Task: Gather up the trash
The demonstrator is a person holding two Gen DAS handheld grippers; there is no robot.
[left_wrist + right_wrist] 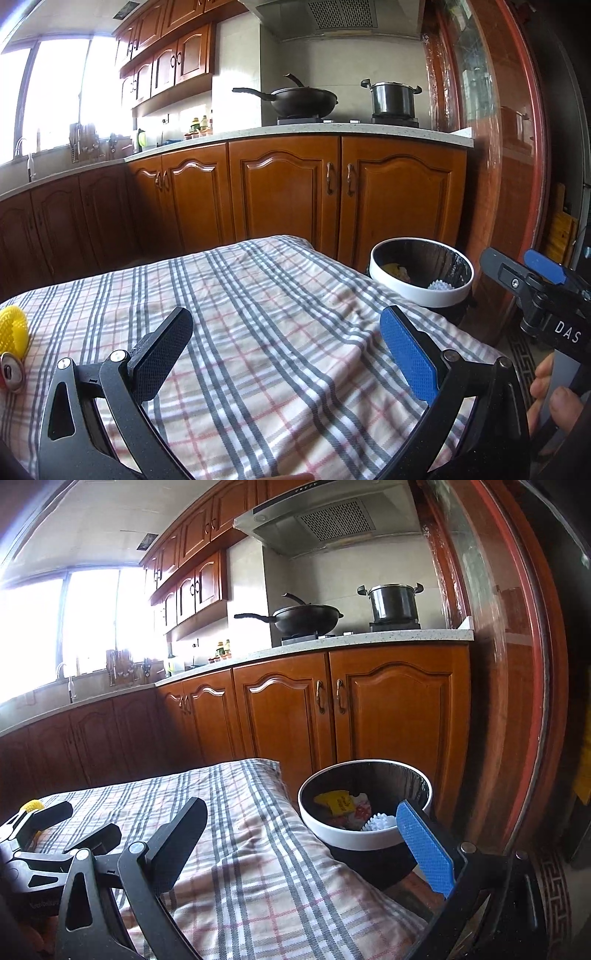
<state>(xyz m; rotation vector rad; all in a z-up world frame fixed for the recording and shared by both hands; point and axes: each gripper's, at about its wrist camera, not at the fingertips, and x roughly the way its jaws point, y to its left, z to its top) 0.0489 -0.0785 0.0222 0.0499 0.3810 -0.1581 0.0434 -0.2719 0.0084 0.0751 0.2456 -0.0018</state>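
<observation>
Left gripper: hovering over the checked cloth, its black and blue fingers spreading wide, nothing between them.
Right gripper: also gaping wide and gripping nothing; its blue finger is overlapping the bin's near rim in the right wrist view.
Trash bin: standing just beside the table's right edge, white rim, dark liner; a yellow wrapper and a white spiky ball are lying inside.
Remaining trash: a yellow spiky ball and a drink can are sitting at the cloth's far left edge, both getting cut off by the frame.
Open room: the cloth's middle is lying bare between the grippers and the bin.
Table edge: the cloth is draping over the far and right sides, with wooden cabinets beyond.
Hard to make out: the window is blowing out white; a person's fingers are showing only partly at the lower right.
</observation>
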